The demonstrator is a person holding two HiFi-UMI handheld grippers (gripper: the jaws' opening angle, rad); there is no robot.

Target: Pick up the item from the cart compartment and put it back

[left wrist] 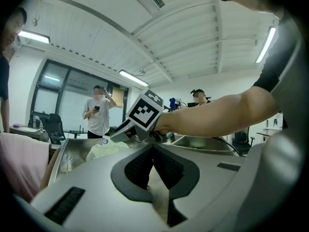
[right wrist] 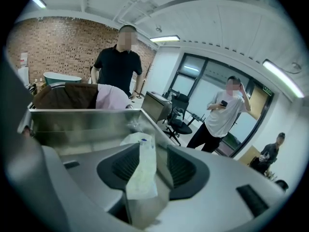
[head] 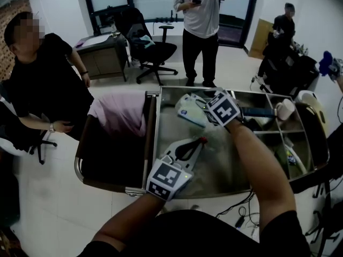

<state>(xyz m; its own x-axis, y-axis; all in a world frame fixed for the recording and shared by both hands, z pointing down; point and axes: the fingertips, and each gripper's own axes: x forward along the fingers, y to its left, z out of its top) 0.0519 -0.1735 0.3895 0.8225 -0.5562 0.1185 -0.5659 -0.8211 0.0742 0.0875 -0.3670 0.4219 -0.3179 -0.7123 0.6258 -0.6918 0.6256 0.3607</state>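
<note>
Jaws of the right gripper stand apart, and between their black ribbed pads is a thin packet of pale, crinkled plastic with a small blue mark near its top. One pad is just beside the packet and the other is clear of it, so it is not squeezed. In the head view the packet is at the far end of the large compartment of the cart, a shiny steel tray with straight walls; whether it rests on the floor I cannot tell. The left gripper is over the same compartment, its ribbed pads closed together to a point, with nothing between. A soft pink cloth hangs at the cart's left end.
</note>
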